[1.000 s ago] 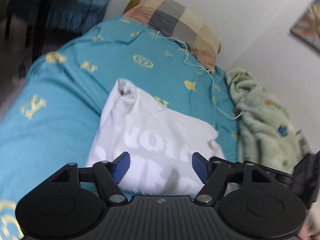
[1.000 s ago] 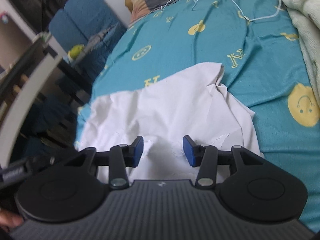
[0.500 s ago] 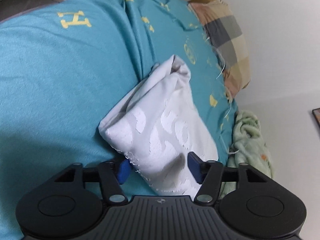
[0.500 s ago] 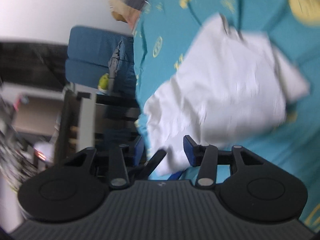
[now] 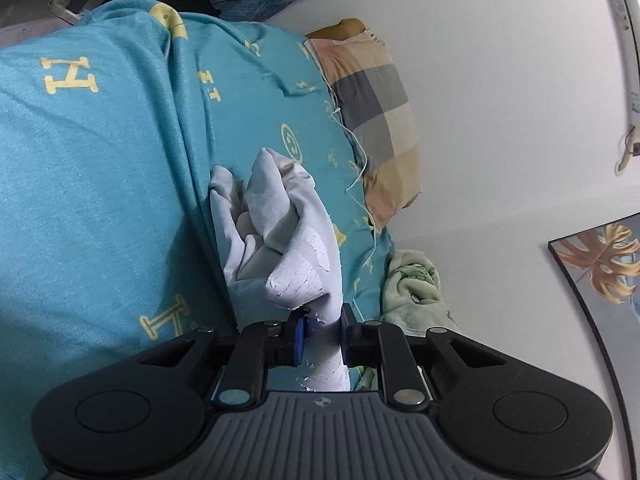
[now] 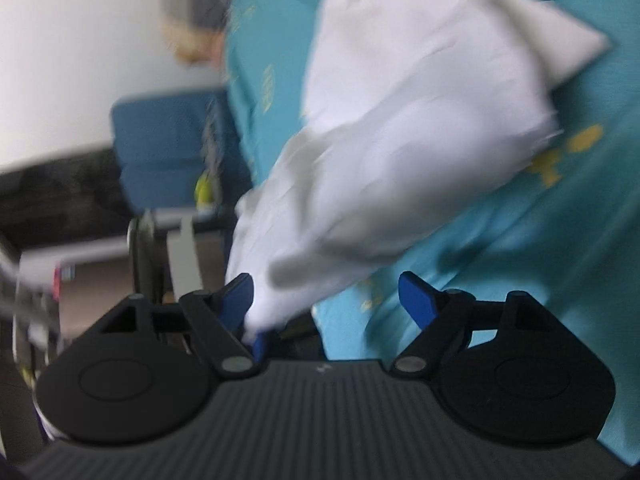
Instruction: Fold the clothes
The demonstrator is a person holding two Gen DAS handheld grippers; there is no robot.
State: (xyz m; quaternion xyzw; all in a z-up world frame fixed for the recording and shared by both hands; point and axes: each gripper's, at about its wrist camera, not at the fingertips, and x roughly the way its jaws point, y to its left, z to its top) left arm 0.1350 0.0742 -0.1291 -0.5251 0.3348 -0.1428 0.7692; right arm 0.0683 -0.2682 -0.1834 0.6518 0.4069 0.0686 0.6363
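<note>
One white garment [image 5: 280, 240], one checked pillow [image 5: 376, 120], two grippers [image 5: 322, 336] [image 6: 328, 300]

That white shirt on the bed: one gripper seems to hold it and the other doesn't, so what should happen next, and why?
Probably the right gripper should close on the shirt. Its jaws have just been opening and stand wide, cloth only brushing one finger, while the left gripper has just closed on a bunched edge. Folding likely needs both holding.

Bedroom with a teal-covered bed [image 5: 100, 168] against a white wall [image 5: 500, 100].
Checked pillow [image 5: 376, 120] upper centre; framed leaf picture [image 5: 600, 272] at right.
</note>
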